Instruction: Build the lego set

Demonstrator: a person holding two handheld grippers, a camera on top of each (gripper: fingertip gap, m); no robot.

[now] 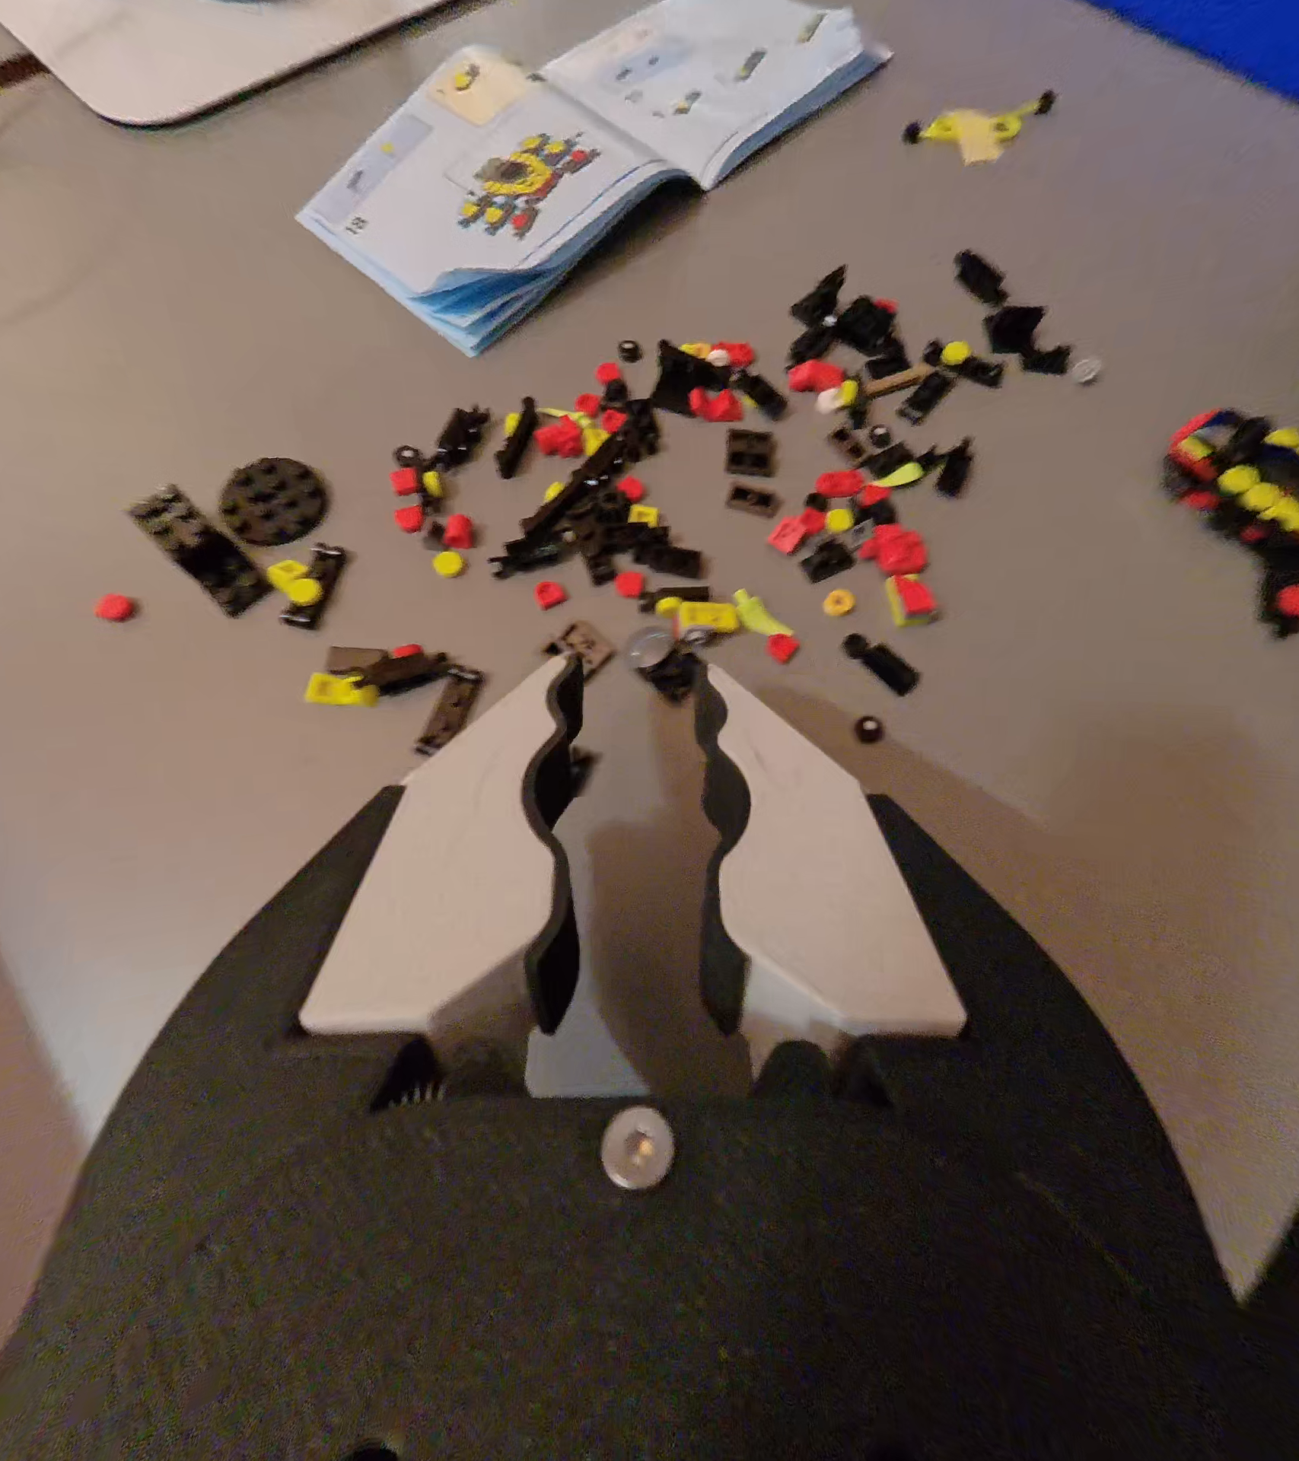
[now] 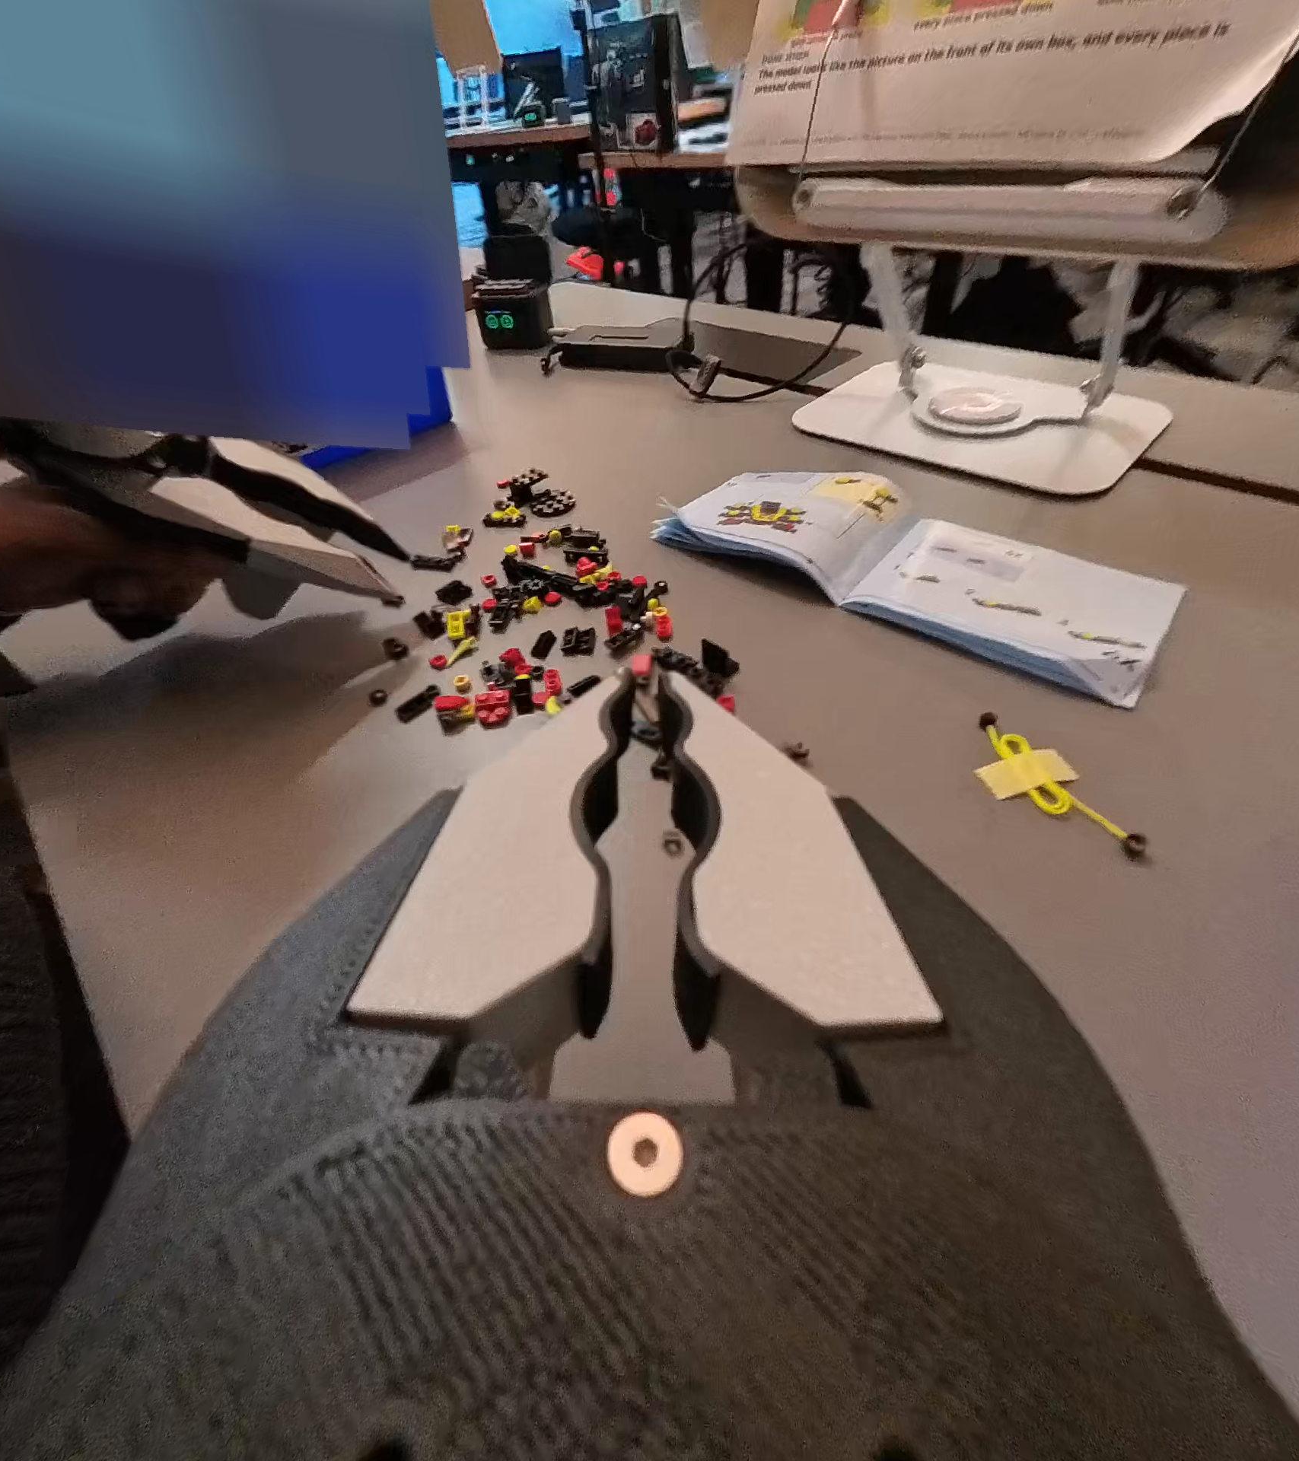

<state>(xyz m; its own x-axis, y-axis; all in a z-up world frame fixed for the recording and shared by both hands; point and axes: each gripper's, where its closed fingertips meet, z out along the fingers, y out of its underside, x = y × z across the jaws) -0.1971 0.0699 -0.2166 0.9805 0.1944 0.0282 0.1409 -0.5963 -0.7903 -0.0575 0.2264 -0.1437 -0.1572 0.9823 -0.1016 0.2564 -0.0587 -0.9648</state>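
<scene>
Many small red, yellow and black toy bricks [image 1: 614,490] lie scattered on a grey table [image 1: 156,356]. My left gripper [image 1: 640,664] is open at the near edge of the pile. A clear round piece [image 1: 650,644] and a small black piece [image 1: 670,676] lie between its fingertips, and the pads do not press on them. The left gripper also shows in the right wrist view [image 2: 393,575], held by a hand, its tips apart beside a black brick [image 2: 434,561]. My right gripper [image 2: 640,686] is shut on a small red brick [image 2: 640,666] at its tips, above the pile's edge [image 2: 551,617].
An open instruction booklet [image 1: 551,182] lies beyond the pile; it also shows in the right wrist view [image 2: 946,569]. A partly built yellow, red and black model [image 1: 1270,506] sits at the right. A yellow string with tape [image 2: 1033,779], a white stand base [image 2: 986,427] and cables [image 2: 749,371] are farther off. One gripper's finger ends stand about 25 cm off the other's.
</scene>
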